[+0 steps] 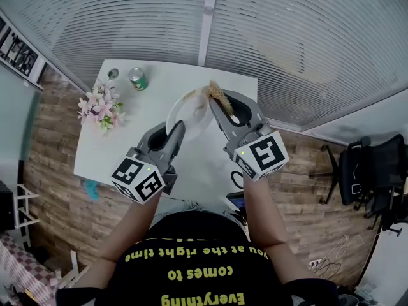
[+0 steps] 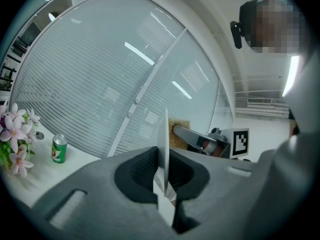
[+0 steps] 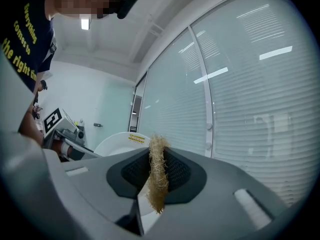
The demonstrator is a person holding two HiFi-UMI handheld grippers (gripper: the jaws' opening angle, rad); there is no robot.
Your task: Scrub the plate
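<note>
A white plate [image 1: 186,115] stands on edge above the white table [image 1: 121,146], and my left gripper [image 1: 173,132] is shut on its near rim. In the left gripper view the plate [image 2: 164,156] shows edge-on between the jaws. My right gripper [image 1: 218,102] is shut on a tan fibrous scrub pad [image 1: 212,92], which lies against the plate's upper right rim. The right gripper view shows the scrub pad [image 3: 157,173] pinched between the dark pads, with the plate [image 3: 120,141] to its left. The scrub pad [image 2: 178,134] and the right gripper [image 2: 200,140] appear just right of the plate in the left gripper view.
A green drink can [image 1: 137,78] and a small metal object [image 1: 113,74] stand at the table's far left. Pink flowers [image 1: 100,108] lie at the left edge. A slatted glass wall [image 1: 268,37] runs behind the table. A black office chair [image 1: 370,171] is at the right.
</note>
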